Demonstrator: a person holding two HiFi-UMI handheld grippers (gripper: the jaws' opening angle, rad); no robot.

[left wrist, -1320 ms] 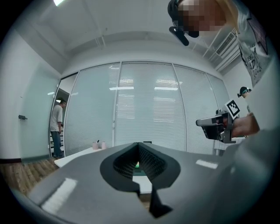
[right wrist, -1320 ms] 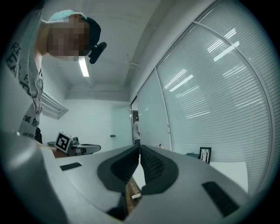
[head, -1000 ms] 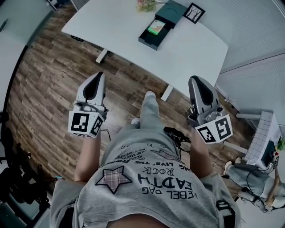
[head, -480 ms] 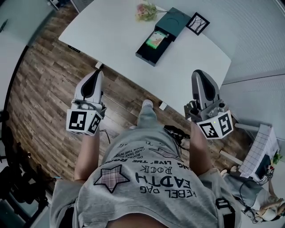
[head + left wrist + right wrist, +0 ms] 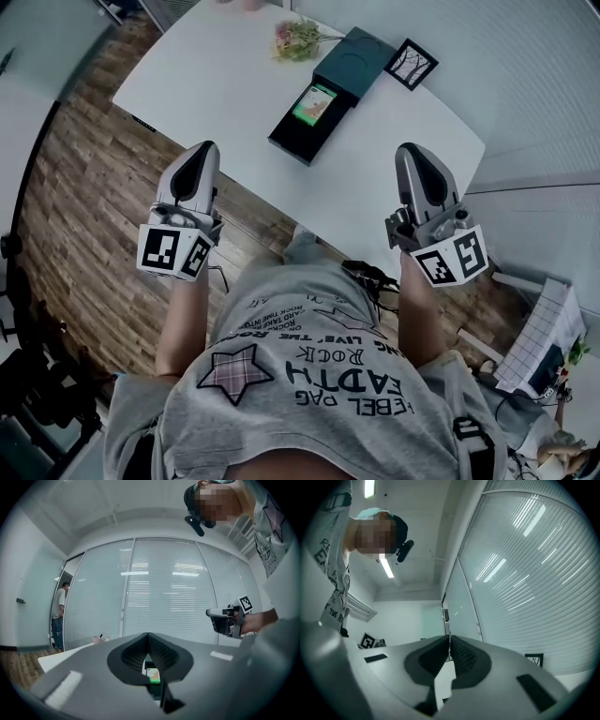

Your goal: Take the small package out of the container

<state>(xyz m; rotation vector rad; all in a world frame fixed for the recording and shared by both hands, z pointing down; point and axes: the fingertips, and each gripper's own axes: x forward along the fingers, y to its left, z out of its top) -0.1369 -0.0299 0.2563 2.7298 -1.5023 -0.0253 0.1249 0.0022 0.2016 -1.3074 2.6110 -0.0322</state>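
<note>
The left claw (image 5: 205, 152) is shut and empty. Further ahead, the green package (image 5: 312, 103) lies in the dark box (image 5: 287, 143) on the table (image 5: 206, 75). The right claw (image 5: 411, 150) is shut and empty too. A claw going in shut might just push the package or slide the box.

Grey short-sleeved T-shirt (image 5: 309, 375) on the person, with black block lettering across the front and a plaid star patch (image 5: 239, 372) beside it. Black cables (image 5: 370, 277) bunch at the waist. The left gripper (image 5: 207, 150) and right gripper (image 5: 411, 150) match — grey teardrop shells with dark oval insets, each carrying a black-and-white marker cube (image 5: 175, 253) at its rear end.
</note>
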